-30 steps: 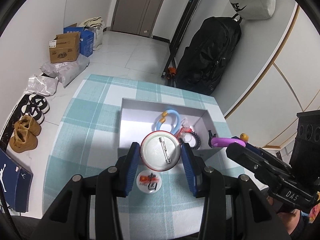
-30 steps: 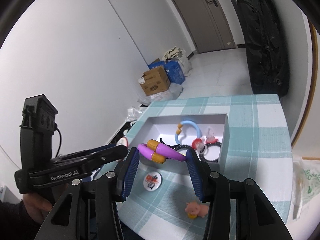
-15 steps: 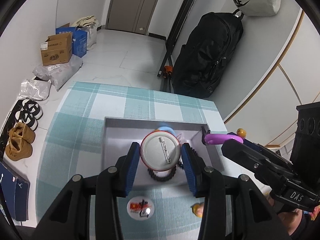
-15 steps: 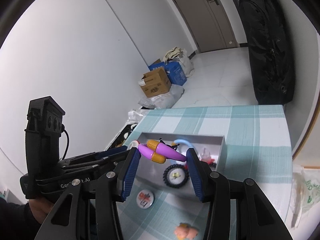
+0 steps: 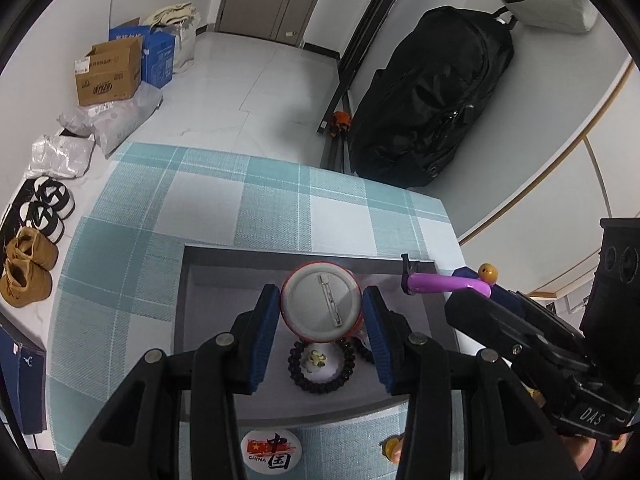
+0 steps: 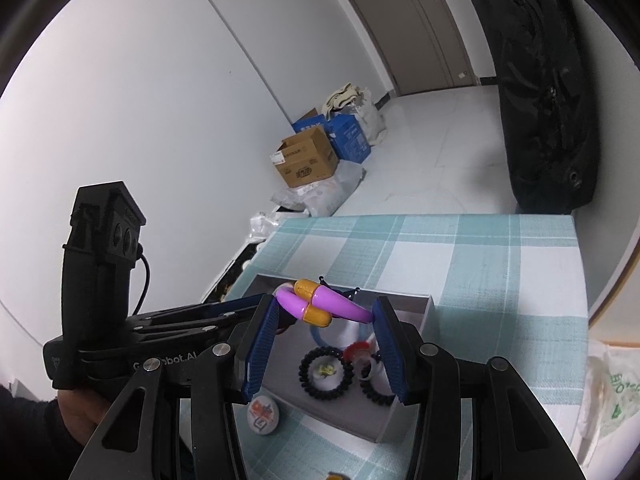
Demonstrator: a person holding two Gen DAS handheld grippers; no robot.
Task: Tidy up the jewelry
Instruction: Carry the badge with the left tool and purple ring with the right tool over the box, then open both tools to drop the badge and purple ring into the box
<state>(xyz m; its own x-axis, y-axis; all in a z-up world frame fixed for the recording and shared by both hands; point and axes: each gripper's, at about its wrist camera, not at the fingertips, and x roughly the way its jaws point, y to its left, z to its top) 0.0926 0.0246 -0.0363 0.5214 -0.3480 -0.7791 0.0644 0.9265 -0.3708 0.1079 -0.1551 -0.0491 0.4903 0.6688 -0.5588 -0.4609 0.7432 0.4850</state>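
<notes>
My left gripper is shut on a round pin badge, its white back and pin facing the camera, held above the grey tray. My right gripper is shut on a purple bracelet with yellow ends, also over the grey tray; the same purple bracelet shows at the right of the left wrist view. In the tray lie a black bead bracelet, a black coil hair tie, a light blue ring and a red-and-white piece.
A second badge printed CHINA lies on the checked tablecloth in front of the tray, with a small yellow item beside it. On the floor beyond stand a black bag, cardboard boxes and shoes.
Both grippers have travelled forward over the table with their loads, so the tray now sits right under them and the CHINA badge has slid toward the near edge of view.
</notes>
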